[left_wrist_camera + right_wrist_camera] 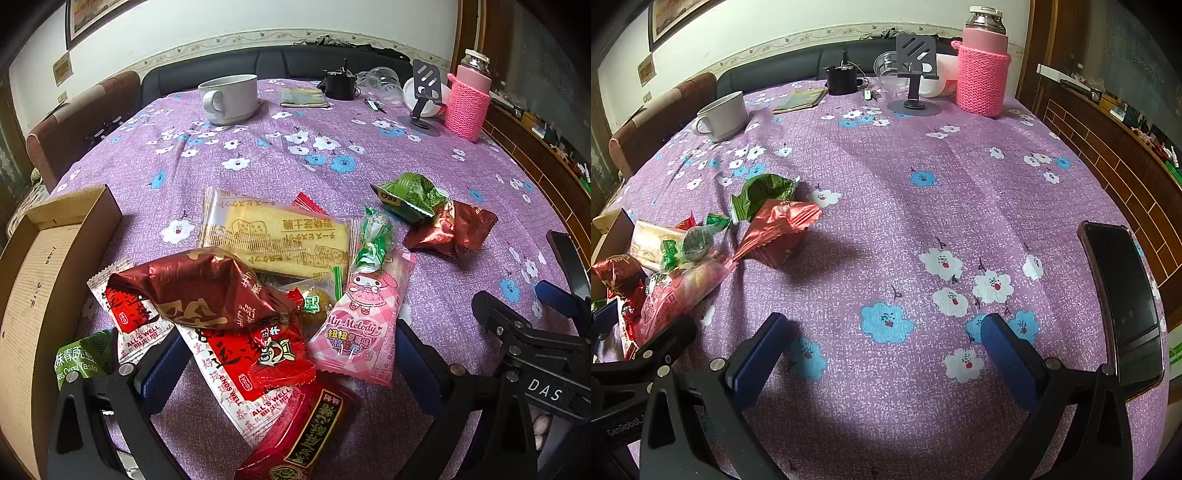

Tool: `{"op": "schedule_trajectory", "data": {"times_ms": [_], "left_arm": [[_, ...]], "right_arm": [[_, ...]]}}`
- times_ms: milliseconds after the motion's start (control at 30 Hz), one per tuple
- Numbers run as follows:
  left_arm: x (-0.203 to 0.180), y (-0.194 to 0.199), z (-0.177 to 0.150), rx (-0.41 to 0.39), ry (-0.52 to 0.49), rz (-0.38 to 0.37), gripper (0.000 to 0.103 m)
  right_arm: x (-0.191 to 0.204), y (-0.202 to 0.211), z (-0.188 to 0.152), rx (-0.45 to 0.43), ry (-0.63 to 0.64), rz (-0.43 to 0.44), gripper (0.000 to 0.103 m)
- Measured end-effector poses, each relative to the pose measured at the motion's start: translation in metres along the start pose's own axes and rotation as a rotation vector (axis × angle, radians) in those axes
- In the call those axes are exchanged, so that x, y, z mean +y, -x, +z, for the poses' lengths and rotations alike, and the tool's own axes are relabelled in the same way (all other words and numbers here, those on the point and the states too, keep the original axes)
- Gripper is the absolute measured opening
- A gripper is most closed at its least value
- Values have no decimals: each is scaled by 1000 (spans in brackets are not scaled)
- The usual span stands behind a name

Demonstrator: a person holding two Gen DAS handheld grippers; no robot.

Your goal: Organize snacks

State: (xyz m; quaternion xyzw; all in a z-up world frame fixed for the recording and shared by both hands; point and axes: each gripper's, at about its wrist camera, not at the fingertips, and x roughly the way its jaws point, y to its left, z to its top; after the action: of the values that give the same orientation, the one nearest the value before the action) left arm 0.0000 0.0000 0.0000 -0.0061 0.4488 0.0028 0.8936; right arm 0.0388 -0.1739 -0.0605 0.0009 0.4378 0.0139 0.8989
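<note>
Ahead, a purple floral tablecloth spreads matte; crinkly foil snack packets lie under the wide-open, empty left gripper; right gripper likewise.

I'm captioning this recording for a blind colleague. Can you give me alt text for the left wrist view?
The open left gripper hangs over a pile of wrapped snacks on a purple flowered tablecloth, among them a pink My Melody packet and a yellow cracker packet. An open cardboard box sits left; a white mug stands behind.
</note>
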Motion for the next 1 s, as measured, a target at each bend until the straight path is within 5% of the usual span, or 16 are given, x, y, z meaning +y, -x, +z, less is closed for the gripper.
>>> {"op": "schedule_trajectory", "data": {"times_ms": [1000], "left_arm": [[-3,4,-4,47,-27,-27,102]], "right_arm": [[0,-1,1,2,14,10,102]]}}
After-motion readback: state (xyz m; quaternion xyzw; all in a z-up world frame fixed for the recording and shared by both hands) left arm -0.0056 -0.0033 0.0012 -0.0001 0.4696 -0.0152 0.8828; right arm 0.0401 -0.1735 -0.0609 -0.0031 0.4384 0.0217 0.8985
